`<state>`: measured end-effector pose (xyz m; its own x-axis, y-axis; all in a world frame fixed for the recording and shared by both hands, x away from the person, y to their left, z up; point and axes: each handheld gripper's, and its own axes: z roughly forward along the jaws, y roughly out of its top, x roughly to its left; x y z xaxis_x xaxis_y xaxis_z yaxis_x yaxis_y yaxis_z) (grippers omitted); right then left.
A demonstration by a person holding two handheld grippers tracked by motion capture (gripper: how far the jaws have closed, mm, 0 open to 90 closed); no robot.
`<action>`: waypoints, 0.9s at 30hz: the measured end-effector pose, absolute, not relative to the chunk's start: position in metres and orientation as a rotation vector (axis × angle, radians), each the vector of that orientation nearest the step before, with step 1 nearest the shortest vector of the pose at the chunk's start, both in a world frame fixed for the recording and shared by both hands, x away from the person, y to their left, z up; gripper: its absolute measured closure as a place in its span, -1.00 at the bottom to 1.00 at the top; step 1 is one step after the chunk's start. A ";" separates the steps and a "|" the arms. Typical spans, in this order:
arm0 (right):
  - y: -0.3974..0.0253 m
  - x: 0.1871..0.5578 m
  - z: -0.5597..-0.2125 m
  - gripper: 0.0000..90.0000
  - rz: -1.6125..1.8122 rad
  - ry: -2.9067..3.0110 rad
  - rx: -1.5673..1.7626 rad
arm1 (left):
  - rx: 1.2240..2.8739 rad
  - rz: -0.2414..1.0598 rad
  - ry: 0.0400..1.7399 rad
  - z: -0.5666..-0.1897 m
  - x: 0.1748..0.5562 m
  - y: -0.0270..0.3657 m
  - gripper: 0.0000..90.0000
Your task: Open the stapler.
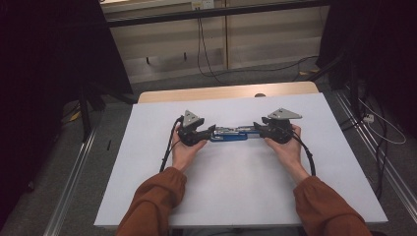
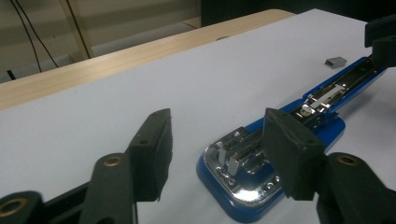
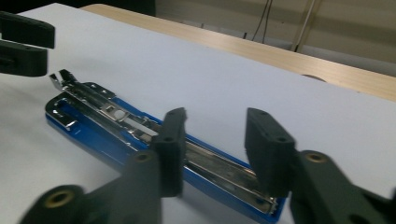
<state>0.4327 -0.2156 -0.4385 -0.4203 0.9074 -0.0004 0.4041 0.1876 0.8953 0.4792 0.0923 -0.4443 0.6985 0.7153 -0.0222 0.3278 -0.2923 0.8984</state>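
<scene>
Stapler (image 1: 231, 133) lying opened flat. Both grippers, left (image 1: 196, 133) and right (image 1: 268, 130), gaping wide at opposite ends, holding nothing, apparently lining up to steady it.

From my station I see rust-orange sleeves (image 1: 156, 201) gathered at the cuffs, bare hands beyond them. Each hand carries a black two-jaw tool. The left gripper (image 1: 212, 129) and the right gripper (image 1: 255, 129) both wear a grey three-cornered plate (image 1: 193, 117) on top, and a black cable (image 1: 167, 150) trails back from each toward the sleeves. Up close, the jaws are matte black blocks with squared pads (image 2: 289, 154), small screw holes, and brass-coloured pivot bushings (image 2: 112, 161) behind the pads.
</scene>
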 end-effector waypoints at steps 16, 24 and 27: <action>-0.219 0.433 -0.439 -0.81 1.242 1.912 1.246 | 1.887 0.452 0.902 -0.442 0.480 0.101 -0.92; -0.227 0.428 -0.438 -0.87 1.225 1.932 1.239 | 1.889 0.433 0.905 -0.439 0.471 0.112 -0.92; -0.232 0.426 -0.435 -0.87 1.227 1.920 1.241 | 1.879 0.445 0.910 -0.436 0.467 0.117 -0.92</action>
<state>0.4261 -0.2316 -0.4354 -0.4296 0.9023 0.0345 0.4102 0.1610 0.8977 0.4669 0.1170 -0.4364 0.6547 0.7518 -0.0788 0.3993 -0.2554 0.8805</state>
